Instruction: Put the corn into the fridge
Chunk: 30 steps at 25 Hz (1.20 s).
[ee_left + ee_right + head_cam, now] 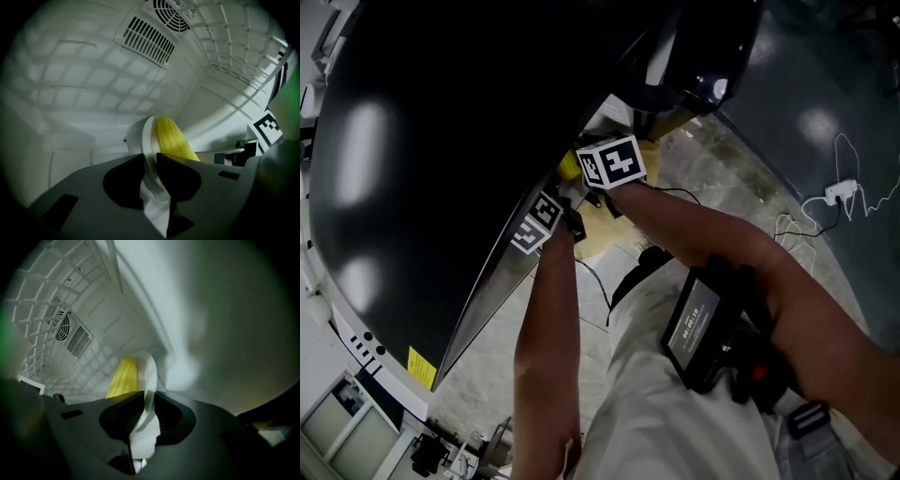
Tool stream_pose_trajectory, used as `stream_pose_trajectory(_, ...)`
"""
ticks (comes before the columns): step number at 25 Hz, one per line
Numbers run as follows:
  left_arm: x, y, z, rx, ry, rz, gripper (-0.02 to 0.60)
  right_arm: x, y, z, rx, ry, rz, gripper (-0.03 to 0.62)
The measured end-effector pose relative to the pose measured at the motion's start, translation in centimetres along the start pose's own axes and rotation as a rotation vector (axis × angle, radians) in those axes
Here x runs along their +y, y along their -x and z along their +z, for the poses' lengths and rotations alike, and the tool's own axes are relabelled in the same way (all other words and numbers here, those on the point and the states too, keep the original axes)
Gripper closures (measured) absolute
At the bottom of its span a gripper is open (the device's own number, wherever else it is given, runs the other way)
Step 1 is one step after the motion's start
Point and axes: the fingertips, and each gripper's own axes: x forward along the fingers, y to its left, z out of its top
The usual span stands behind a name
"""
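Observation:
A yellow corn cob [172,139] lies on a white plate [146,140] that is tilted on edge inside the white fridge. My left gripper [149,161] is shut on the plate's rim from one side. My right gripper [146,401] is shut on the plate [150,373] from the other side, with the corn [122,377] to the left of its jaws. In the head view only the left marker cube [536,222] and the right marker cube [614,161] show at the fridge opening, beside a sliver of the yellow corn [569,166]. Both pairs of jaws are hidden there.
The black fridge door [441,141] fills the head view's upper left. Inside, the back wall has a slotted vent [149,36] and a round fan grille [172,11], with a white wire shelf [234,44] above. Cables and a power strip [841,192] lie on the floor.

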Motion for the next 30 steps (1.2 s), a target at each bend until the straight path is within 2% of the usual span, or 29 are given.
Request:
stream_pose_trajectory(8, 0.3, 1.2, 1.5, 0.033, -0.057, 0.101, 0.509, -0.4, -1.2, 0.5, -0.005, 0.035, -0.029, 0.53)
stream_pose_trajectory(11, 0.5, 1.9, 1.4, 0.026, -0.055, 0.122, 0.482, -0.4, -1.2, 0.5, -0.02, 0.025, -0.037, 0.525)
stream_pose_trajectory(22, 1.3, 4.0, -0.3, -0.007, -0.054, 0.103, 0.482, -0.5, 0.0, -0.3, -0.066, 0.004, -0.052, 0.522)
stream_pose_trajectory(28, 0.1, 5.4, -0.9, -0.003, -0.12, 0.081, 0.483, -0.6, 1.7, -0.5, -0.099, -0.009, -0.055, 0.523)
stream_pose_trajectory(30, 0.0, 6.0, -1.5, 0.0, -0.121, 0.069, 0.483, -0.7, 2.3, -1.0, -0.094, 0.002, -0.058, 0.526)
